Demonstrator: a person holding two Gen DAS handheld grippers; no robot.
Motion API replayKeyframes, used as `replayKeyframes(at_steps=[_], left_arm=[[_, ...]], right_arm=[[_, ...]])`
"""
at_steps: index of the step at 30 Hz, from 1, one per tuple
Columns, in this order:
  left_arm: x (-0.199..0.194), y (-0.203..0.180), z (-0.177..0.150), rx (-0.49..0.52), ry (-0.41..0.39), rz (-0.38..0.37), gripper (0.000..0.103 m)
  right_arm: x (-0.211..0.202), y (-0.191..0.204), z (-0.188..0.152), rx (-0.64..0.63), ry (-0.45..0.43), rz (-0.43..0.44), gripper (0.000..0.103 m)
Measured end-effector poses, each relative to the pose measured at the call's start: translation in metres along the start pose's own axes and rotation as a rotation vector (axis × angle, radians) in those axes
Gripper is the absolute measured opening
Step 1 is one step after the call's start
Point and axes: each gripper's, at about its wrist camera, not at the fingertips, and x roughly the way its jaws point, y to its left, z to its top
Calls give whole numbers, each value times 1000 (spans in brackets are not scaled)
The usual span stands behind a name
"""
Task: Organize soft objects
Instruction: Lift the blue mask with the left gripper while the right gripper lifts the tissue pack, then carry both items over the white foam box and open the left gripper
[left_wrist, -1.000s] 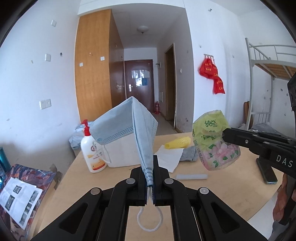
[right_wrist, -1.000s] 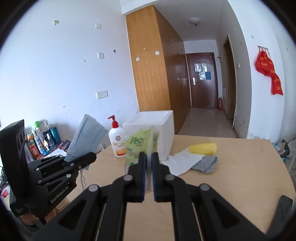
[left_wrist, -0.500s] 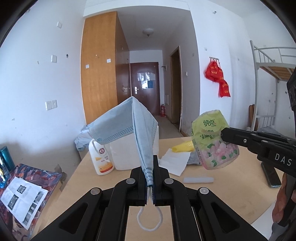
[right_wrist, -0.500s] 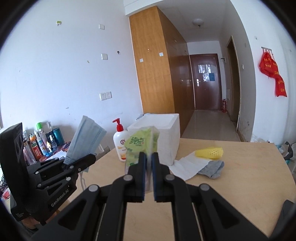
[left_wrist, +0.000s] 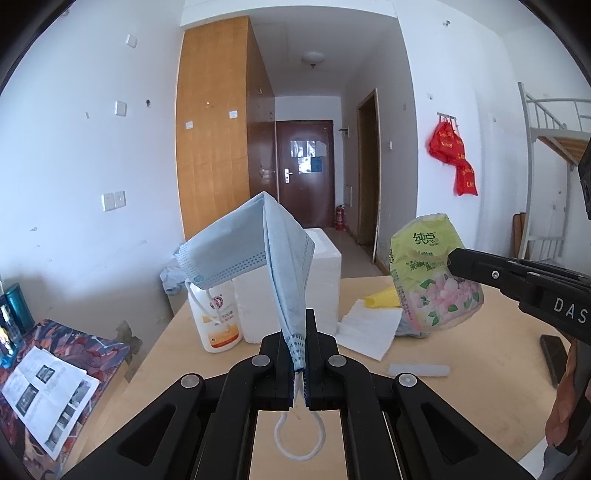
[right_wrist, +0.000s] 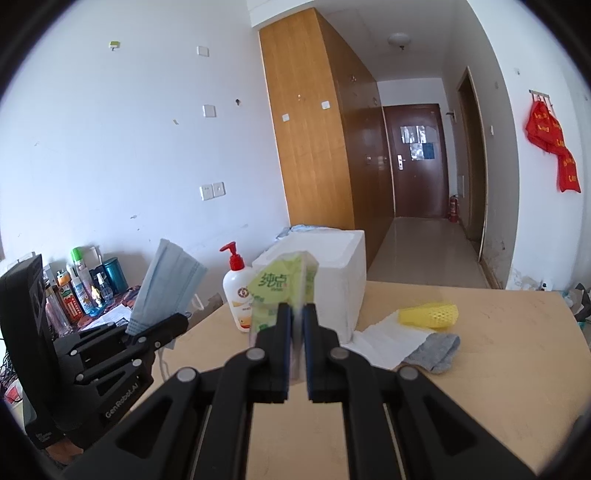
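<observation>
Straight ahead of both claws sits the white foam box (right_wrist: 325, 273), at the table's (right_wrist: 517, 350) far left edge, its long axis running away from us and its open top up. We read it as the drop target, though neither view shows inside, so that's a guess.

Tissue pack (left_wrist: 432, 273): right claw (right_wrist: 295, 321) is clenched on it, pack upright, in the air and in line with the box front. Mask (left_wrist: 280, 266): left claw (left_wrist: 298, 343) is clamped on its lower end, body standing up and folded over, ear loop (left_wrist: 299, 439) dangling behind the jaws. It hangs just in front of the box's near-left corner.

Which is nearer looks like a toss-up; the left claw seems marginally closer. Either load has to go forward and over the rim.

Still on the table right of the box: white cloth (right_wrist: 391, 339), grey sock (right_wrist: 436, 350), yellow mesh sleeve (right_wrist: 428, 314).
</observation>
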Motion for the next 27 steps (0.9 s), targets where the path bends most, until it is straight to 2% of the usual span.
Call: replayKeyframes(at_steps=[13,27], left_arm=[[34,13,19,-13,3,12,3],[77,28,45,-29,1,38,3]], right_arm=[[40,0,20,-16,27,14,9],[73,-3,44,-53,31,-9,9]])
